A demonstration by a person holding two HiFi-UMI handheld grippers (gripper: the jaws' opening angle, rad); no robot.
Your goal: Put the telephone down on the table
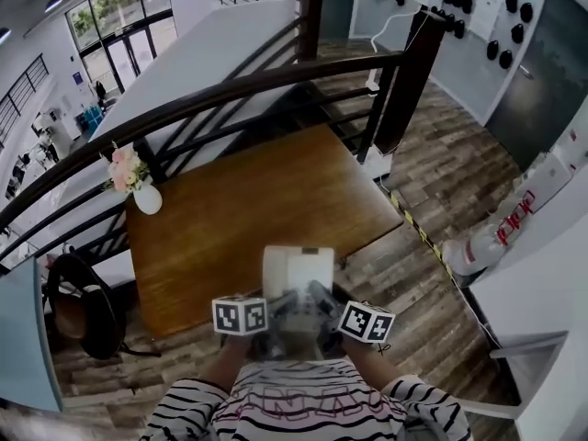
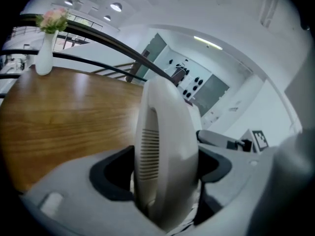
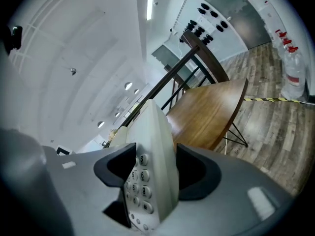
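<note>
I hold a cream desk telephone between both grippers, over the near edge of the brown wooden table. My left gripper is shut on its handset side; the slotted earpiece fills that gripper's jaws. My right gripper is shut on the keypad side, and the number keys show between its dark pads. The telephone hangs in the air, with the table top ahead of it and below it.
A white vase of pink flowers stands at the table's far left corner. A dark stair railing runs behind the table. A black bag sits on the floor to the left. Plastic bottles lie on the wooden floor at the right.
</note>
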